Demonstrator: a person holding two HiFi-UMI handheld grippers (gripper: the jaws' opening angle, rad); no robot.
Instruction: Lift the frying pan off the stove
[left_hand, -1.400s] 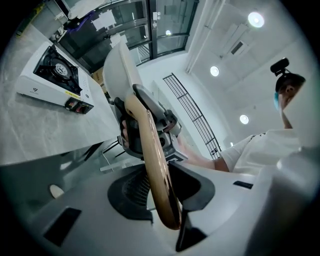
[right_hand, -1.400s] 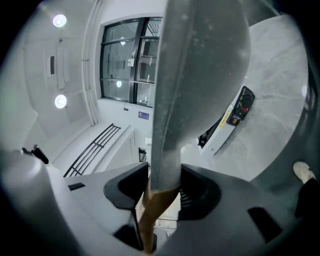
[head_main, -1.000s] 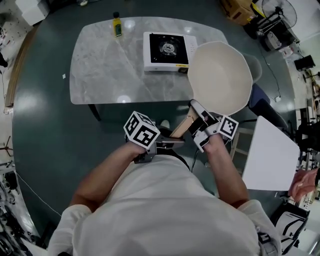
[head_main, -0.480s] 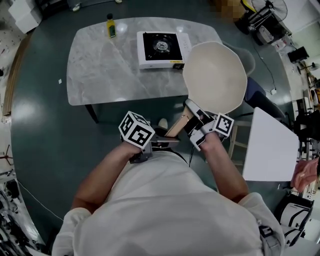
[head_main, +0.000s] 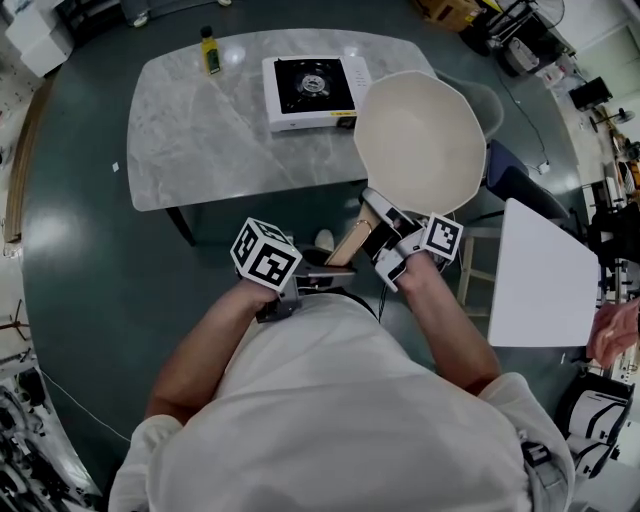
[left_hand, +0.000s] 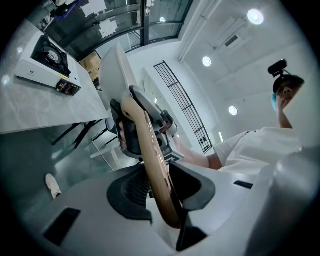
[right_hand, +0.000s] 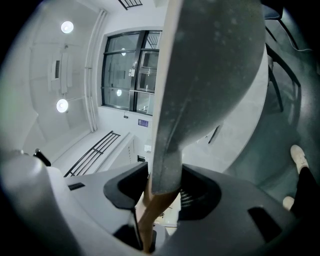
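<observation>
The left gripper (left_hand: 160, 192) is clamped on the butt end of the wooden handle (left_hand: 150, 150), its pads pressing the wood from both sides. The right gripper (right_hand: 162, 192) grips the same handle further up, where the wood meets the grey neck (both jaws sit partly closed around it). From there the pan (head_main: 420, 140) hangs in the air past the near right edge of the table (head_main: 200, 140), its pale inside facing up. The stove (head_main: 308, 90) stands bare on the table, well apart from the pan, with a bottle (head_main: 209, 50) beyond. The lift looks done; little remains except holding the pan steady or setting it somewhere.
</observation>
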